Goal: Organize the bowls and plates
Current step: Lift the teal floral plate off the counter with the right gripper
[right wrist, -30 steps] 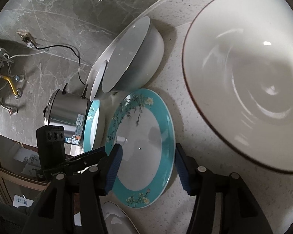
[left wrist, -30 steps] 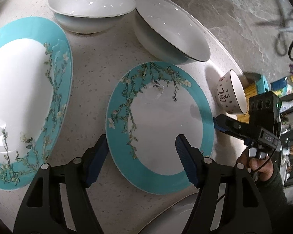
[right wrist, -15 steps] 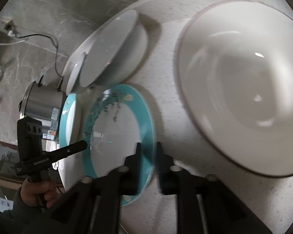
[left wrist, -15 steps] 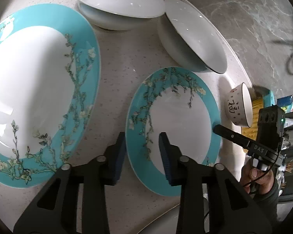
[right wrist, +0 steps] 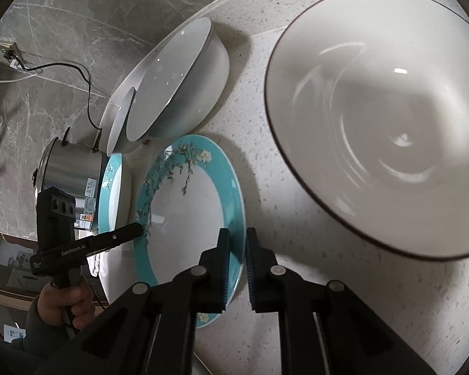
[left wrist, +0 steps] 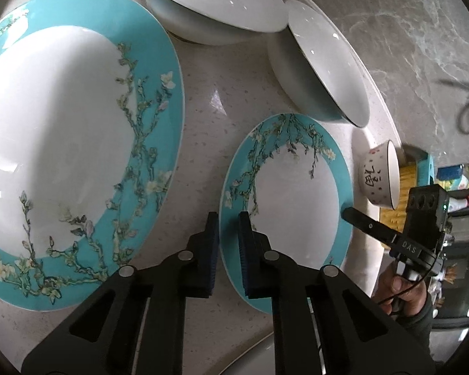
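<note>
— Left wrist view first: where does the small teal-rimmed blossom plate [left wrist: 292, 206] sit, and what grips it?

— It lies on the round speckled stone tabletop [left wrist: 215, 93], between the large teal-rimmed blossom plate [left wrist: 62, 137] and the small white cup with red dots and dark writing [left wrist: 380, 176]. The left gripper [left wrist: 228, 240] has its blue-padded fingers nearly together, pinching the near-left rim of the small plate, one pad on each side of the edge. The right gripper's tip [left wrist: 348, 212] touches the opposite rim.

— And the right wrist view?

— The right gripper [right wrist: 236, 261] straddles the small plate's [right wrist: 187, 206] right rim, fingers drawn close with the teal edge between them. The left gripper's dark tip [right wrist: 134, 228] meets the far rim.

— What crowds the edges?

— A strip of bare tabletop separates the two blossom plates. Beyond the small plate, a tilted white bowl with a dark rim line [left wrist: 325, 65] sits near its far edge, and a plain white bowl [left wrist: 215, 3] stands beside that, both close to the table's rim. On the right gripper's side, a wide white bowl with a thin brown rim [right wrist: 381, 118] lies near, with a band of open stone between it and the plate. A steel pot [right wrist: 72, 172] stands off the table, on the grey marble floor [right wrist: 62, 15].
</note>
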Tool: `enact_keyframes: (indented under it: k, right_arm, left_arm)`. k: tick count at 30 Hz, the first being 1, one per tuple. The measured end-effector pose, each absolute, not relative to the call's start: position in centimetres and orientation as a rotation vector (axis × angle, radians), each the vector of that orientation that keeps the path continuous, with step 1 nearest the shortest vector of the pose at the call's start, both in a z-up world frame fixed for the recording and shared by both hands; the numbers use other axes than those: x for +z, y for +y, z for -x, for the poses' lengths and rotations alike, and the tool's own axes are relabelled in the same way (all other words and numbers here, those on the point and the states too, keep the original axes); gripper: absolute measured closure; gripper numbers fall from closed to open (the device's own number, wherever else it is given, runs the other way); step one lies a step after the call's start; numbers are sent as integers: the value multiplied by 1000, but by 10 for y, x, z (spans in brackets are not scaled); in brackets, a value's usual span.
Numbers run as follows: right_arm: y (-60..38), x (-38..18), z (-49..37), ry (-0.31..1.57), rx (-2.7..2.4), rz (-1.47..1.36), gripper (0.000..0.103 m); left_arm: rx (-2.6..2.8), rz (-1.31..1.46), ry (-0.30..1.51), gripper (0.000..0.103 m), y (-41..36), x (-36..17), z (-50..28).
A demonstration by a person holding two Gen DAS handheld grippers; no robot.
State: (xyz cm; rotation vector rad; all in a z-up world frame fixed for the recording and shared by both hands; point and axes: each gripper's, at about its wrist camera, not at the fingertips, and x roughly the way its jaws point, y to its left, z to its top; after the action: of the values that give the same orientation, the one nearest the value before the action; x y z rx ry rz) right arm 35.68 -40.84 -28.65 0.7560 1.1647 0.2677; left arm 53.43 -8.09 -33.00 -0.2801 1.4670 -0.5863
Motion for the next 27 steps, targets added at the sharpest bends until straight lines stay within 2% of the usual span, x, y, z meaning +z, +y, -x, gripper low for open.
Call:
enact_keyframes:
  k: [27]
  right_arm:
    - [-405,-269,-345,1133,265,-719,91]
  left_arm:
    - [-634,235,1433,94,-83,-313,-516]
